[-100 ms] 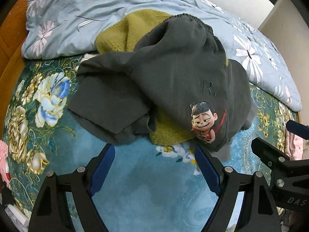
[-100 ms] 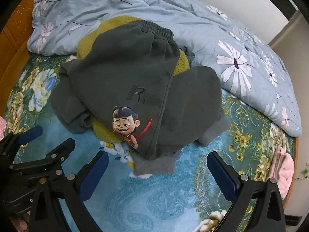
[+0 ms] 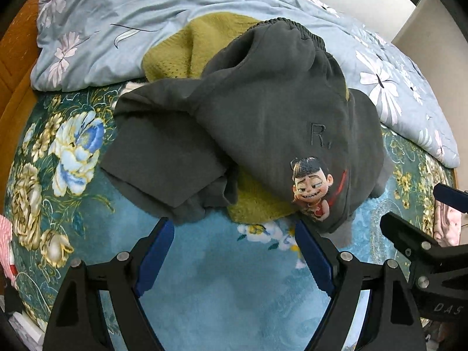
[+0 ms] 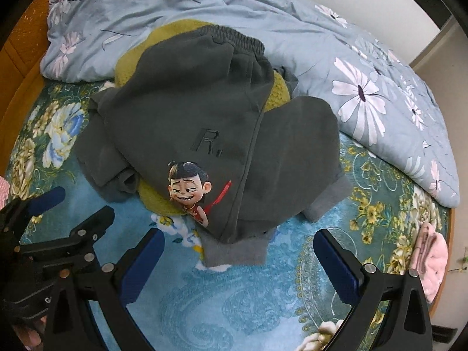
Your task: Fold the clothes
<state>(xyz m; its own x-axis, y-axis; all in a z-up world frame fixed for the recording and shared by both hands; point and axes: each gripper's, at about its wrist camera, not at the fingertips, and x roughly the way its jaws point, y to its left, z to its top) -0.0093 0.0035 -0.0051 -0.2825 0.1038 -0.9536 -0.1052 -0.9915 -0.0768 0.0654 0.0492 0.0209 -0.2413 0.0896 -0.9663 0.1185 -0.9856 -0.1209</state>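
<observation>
Dark grey sweatpants point(image 3: 263, 122) with a cartoon print and an "R." mark lie crumpled on the floral bed cover, also in the right wrist view point(image 4: 204, 134). They rest on a yellow-green knit garment point(image 3: 199, 46) point(image 4: 278, 93). My left gripper point(image 3: 234, 234) is open and empty, just short of the pants' near edge. My right gripper point(image 4: 238, 245) is open and empty, with the grey leg cuff point(image 4: 234, 251) between its fingers' line. Each gripper shows in the other's view: the right point(image 3: 415, 216) and the left point(image 4: 76, 204).
A light blue flowered duvet point(image 3: 146, 8) point(image 4: 351, 58) is bunched behind the clothes. A pink cloth point(image 4: 433, 257) lies at the right bed edge, another pink item point(image 3: 5, 242) at the left. A wooden bed frame point(image 3: 11, 67) runs along the left.
</observation>
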